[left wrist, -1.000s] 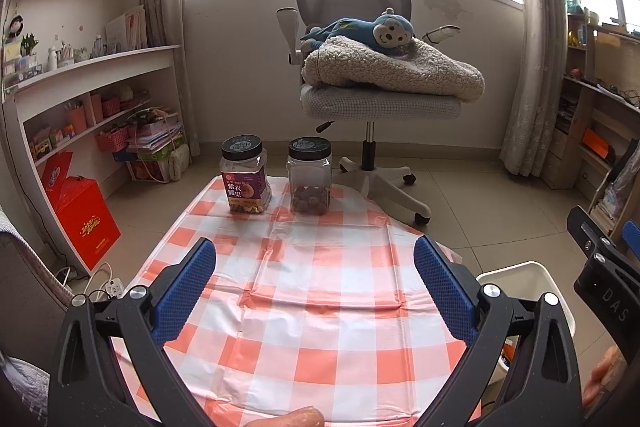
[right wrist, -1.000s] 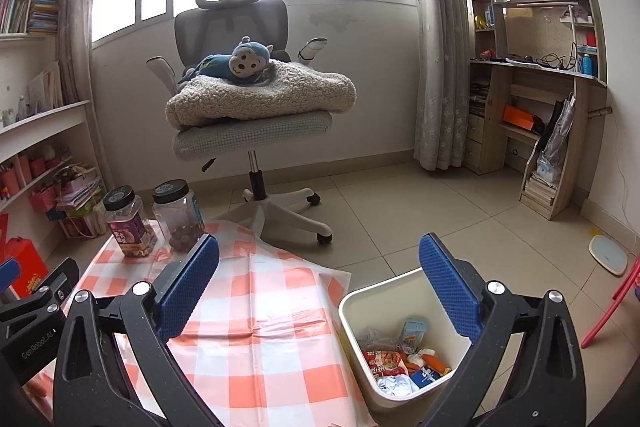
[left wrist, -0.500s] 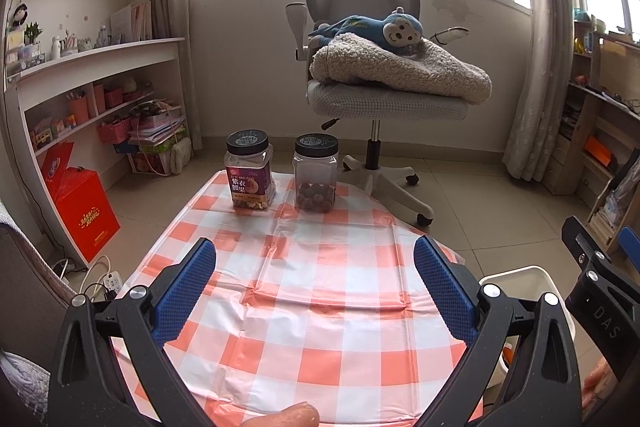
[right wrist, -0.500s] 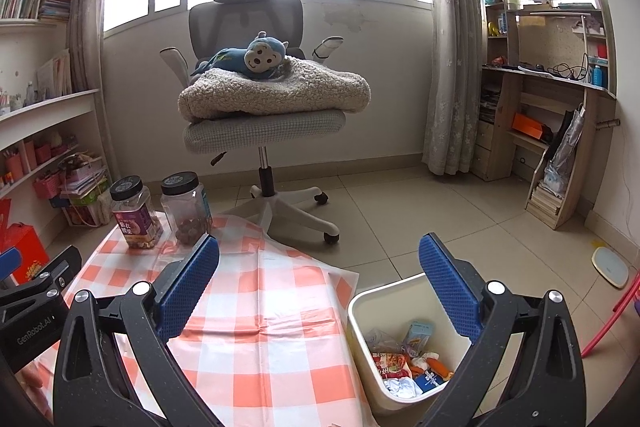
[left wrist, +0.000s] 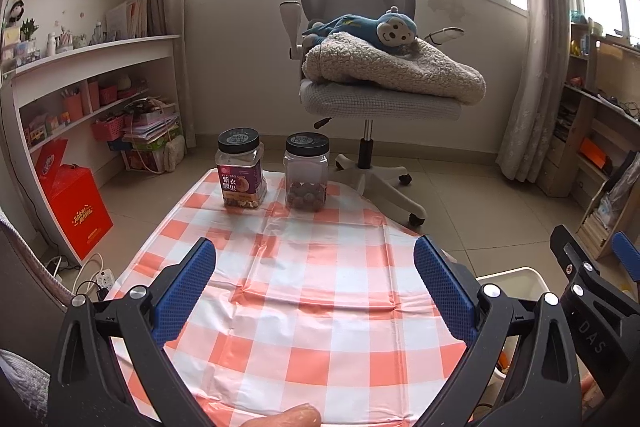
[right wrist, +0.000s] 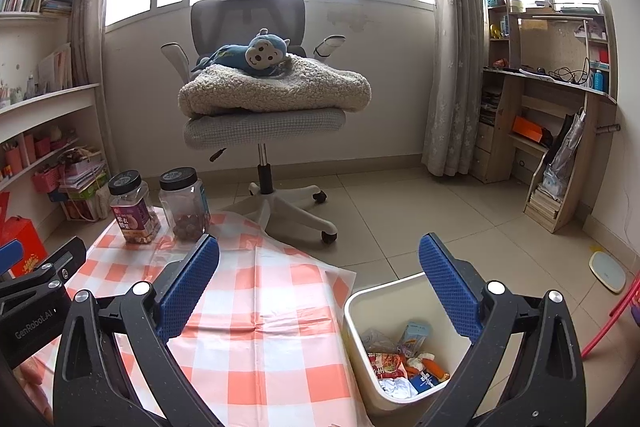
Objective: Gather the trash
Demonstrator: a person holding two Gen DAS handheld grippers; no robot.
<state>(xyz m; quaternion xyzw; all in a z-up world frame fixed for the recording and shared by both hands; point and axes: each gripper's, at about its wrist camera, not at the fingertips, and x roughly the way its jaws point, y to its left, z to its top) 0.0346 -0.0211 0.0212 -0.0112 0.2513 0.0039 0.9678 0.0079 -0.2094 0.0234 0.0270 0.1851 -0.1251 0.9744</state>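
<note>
Sunlit windows back this cluttered room, and down on the tiled floor sits the white trash bin (right wrist: 356, 311), right against the table's right edge. Inside it: crumpled wrappers (right wrist: 386, 363), a small blue carton, something orange, white tissue, all heaped at the bottom. Right tongs (right wrist: 320, 287) hang above it, blue pads spread wide, nothing between them. Left tongs (left wrist: 314, 287) likewise gape apart, empty, over the orange-checked tablecloth (left wrist: 312, 311). At the table's far end stand two black-lidded jars (left wrist: 241, 171), side by side. Beyond, an office chair (right wrist: 264, 123) carries a fleece blanket and a blue plush monkey (right wrist: 248, 53).
</note>
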